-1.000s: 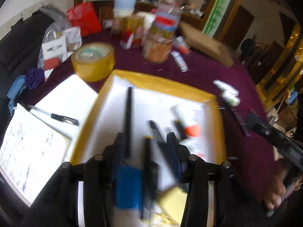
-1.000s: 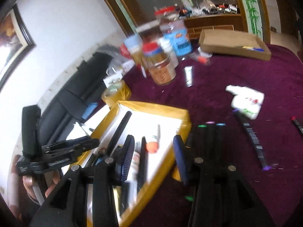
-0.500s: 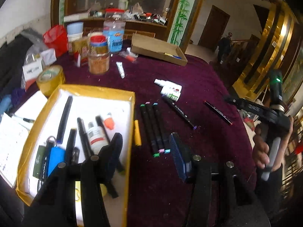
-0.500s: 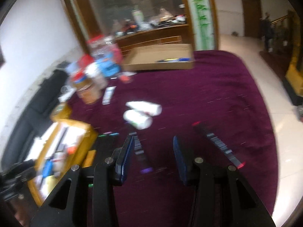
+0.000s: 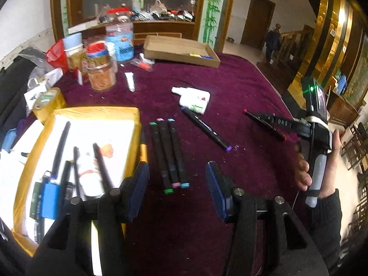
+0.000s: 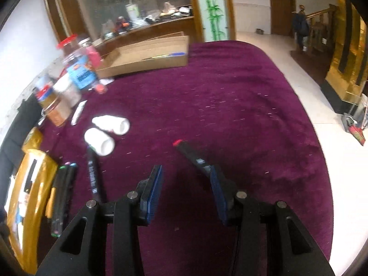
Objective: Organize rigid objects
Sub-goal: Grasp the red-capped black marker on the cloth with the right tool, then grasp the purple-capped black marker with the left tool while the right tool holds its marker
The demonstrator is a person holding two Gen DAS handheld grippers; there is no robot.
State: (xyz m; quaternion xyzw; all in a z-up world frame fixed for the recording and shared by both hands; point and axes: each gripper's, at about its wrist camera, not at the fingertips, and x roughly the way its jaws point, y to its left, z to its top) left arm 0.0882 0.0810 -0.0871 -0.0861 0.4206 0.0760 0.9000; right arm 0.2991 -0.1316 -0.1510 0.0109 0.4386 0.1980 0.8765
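Fuzzy maroon cloth (image 5: pixel 241 87) everywhere. Left gripper (image 5: pixel 177 179) gapes empty, lower middle, over three slim black markers (image 5: pixel 169 154) beside the yellow box (image 5: pixel 96 112). Right gripper (image 6: pixel 186 184) also spread, nothing held; red-capped marker (image 6: pixel 191 155) runs by its right pad.

1. Purple tablecloth (image 5: pixel 230 87) covers the table.
2. Far left: jar with red lid (image 5: pixel 101 69), orange-brown contents; taller bottle with blue label (image 5: pixel 120 39) just behind it.
3. Roll of yellow tape (image 5: pixel 47 101) at the left edge, near the jar.
4. Red bag (image 5: pixel 55 54) behind the jars.
5. Wooden cabinet (image 5: pixel 138 4) against the far wall, shelf cluttered.
6. Brown door (image 5: pixel 256 20) far right.
7. White tiled floor (image 6: pixel 333 92) right of the table.
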